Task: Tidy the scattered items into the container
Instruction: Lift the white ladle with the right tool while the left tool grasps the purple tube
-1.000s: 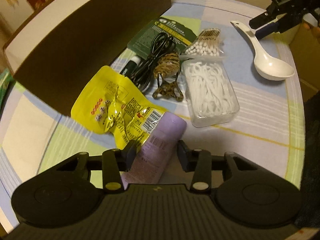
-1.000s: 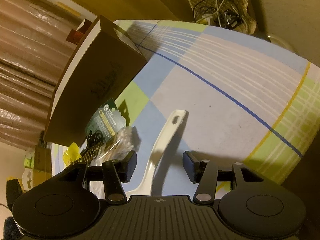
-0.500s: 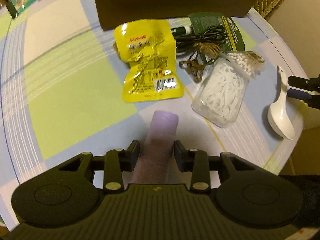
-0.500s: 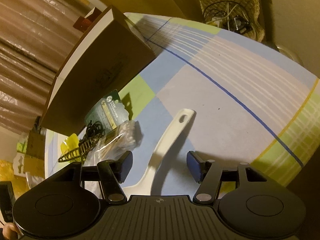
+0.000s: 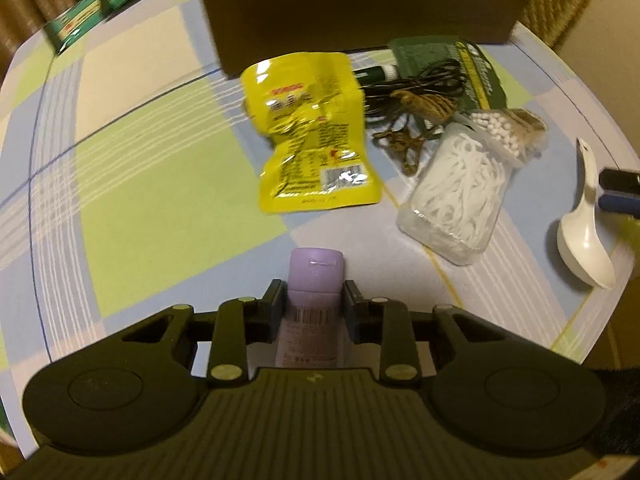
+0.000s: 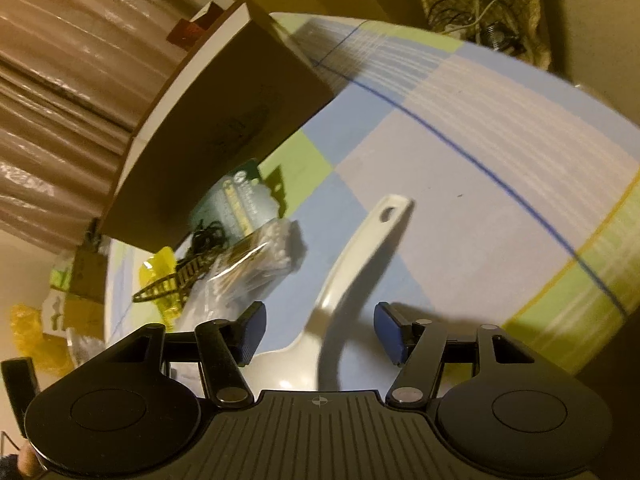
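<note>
A: What had changed in that last second?

B: The left gripper (image 5: 314, 302) had rolled round, so the lavender tube (image 5: 316, 280) that lay slanted between its fingers a second earlier now ran straight along them, cap end forward. Its jaws were closing, and in the left wrist view the pads sat flush against both sides of the tube

A: And the right one?

B: The right gripper (image 6: 320, 332) straddled the handle of the white spoon (image 6: 356, 264) with its jaws apart, a clear gap on each side. They stood slightly wider than a second before and gripped nothing

A: Where did that leave the tidying?

B: Early, I judged. The spoon lay flat on the checked tablecloth (image 5: 132, 184); whether the tube had left the cloth I could not tell. The brown box (image 5: 360, 12) stood at the far side, and the yellow packet (image 5: 314, 132), the clear tub of floss picks (image 5: 460, 196), the cotton swabs (image 5: 506, 130) and the black cable (image 5: 420, 84) were loose in front of it. The tube looked ready to be carried over
</note>
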### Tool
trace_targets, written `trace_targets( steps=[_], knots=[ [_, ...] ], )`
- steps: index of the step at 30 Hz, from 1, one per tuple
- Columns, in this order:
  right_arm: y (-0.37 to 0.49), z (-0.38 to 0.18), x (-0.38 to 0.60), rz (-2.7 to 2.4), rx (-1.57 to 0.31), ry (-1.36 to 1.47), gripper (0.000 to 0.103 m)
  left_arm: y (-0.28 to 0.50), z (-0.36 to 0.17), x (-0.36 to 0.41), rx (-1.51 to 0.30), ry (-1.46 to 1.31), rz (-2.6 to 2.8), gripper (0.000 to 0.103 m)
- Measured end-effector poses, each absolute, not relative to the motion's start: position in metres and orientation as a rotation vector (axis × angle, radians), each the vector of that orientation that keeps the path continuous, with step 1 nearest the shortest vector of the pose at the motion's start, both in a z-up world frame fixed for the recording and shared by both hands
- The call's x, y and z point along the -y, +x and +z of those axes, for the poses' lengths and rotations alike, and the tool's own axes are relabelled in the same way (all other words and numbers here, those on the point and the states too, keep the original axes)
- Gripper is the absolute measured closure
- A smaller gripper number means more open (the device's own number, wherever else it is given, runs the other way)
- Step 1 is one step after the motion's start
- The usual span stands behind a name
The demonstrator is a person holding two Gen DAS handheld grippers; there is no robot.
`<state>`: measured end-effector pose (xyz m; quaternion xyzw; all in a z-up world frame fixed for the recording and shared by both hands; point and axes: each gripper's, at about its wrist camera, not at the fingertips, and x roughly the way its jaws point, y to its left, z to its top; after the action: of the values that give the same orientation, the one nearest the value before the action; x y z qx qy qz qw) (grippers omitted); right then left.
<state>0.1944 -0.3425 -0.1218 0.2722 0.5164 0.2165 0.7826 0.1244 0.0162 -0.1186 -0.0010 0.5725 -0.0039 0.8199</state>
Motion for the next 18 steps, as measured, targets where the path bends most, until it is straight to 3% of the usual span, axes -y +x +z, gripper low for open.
trace_targets(
  steps=[1, 3, 6, 18],
  knots=[
    [0.196, -0.125, 0.342, 0.481, -1.109, 0.605, 0.052, 0.123, -0.118, -0.018, -1.219, -0.017, 0.004, 0.077],
    [0.200, -0.135, 0.342, 0.508, -1.123, 0.656, 0.078, 0.120, -0.119, -0.018, -1.217, -0.028, 0.012, 0.077],
    [0.204, -0.151, 0.342, 0.527, -1.140, 0.747, 0.098, 0.119, -0.119, -0.016, -1.210, -0.030, 0.022, 0.077],
    [0.210, -0.119, 0.345, 0.571, -1.042, 0.680, 0.102, 0.109, -0.116, -0.012, -1.172, -0.050, 0.033, 0.077]
  ],
)
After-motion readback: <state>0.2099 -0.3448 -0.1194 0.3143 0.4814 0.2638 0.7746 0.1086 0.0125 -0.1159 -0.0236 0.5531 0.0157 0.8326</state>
